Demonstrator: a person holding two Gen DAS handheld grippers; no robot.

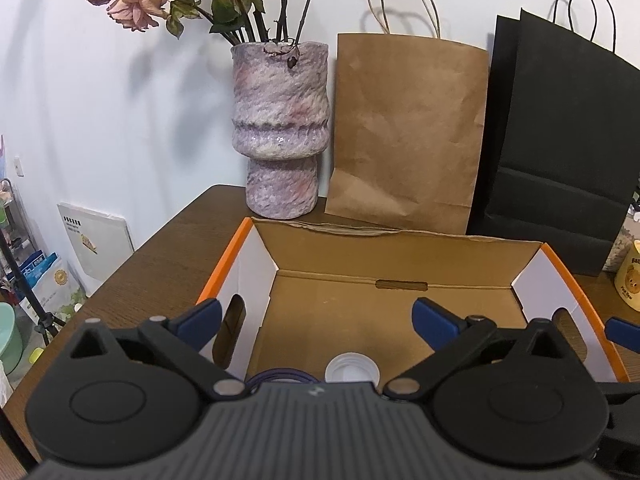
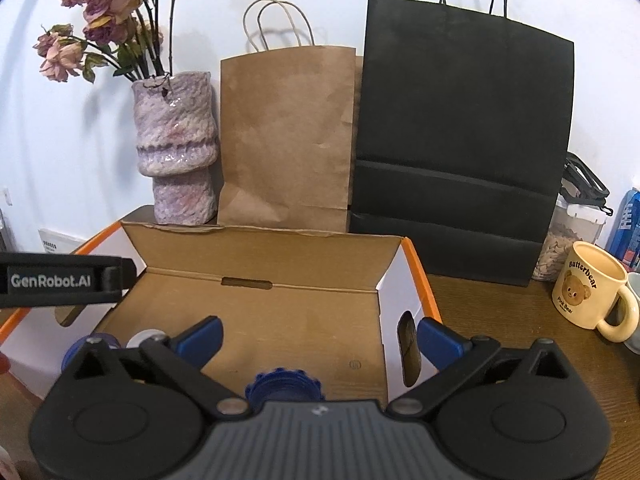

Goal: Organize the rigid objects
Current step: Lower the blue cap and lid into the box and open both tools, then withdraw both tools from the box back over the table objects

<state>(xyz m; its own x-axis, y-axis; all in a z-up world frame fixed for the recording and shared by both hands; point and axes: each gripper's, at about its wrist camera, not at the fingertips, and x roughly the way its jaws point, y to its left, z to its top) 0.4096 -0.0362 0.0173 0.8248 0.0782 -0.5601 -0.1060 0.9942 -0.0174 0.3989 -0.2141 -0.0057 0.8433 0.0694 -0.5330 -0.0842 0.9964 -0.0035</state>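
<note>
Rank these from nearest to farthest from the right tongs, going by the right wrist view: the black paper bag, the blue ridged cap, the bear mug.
1. Blue ridged cap: inside the cardboard box, just below and between the open right tongs.
2. Bear mug: on the table, off to the right.
3. Black paper bag: upright against the back wall.

Left gripper (image 1: 318,320): black linkage arms, round black pivot housings, silver rivets, blue finger pads (image 1: 200,317), ribbed grey body. Right gripper (image 2: 318,338): same build. Side bar of the left unit, seen in right view, reads "GenRobot.AI" in white.
</note>
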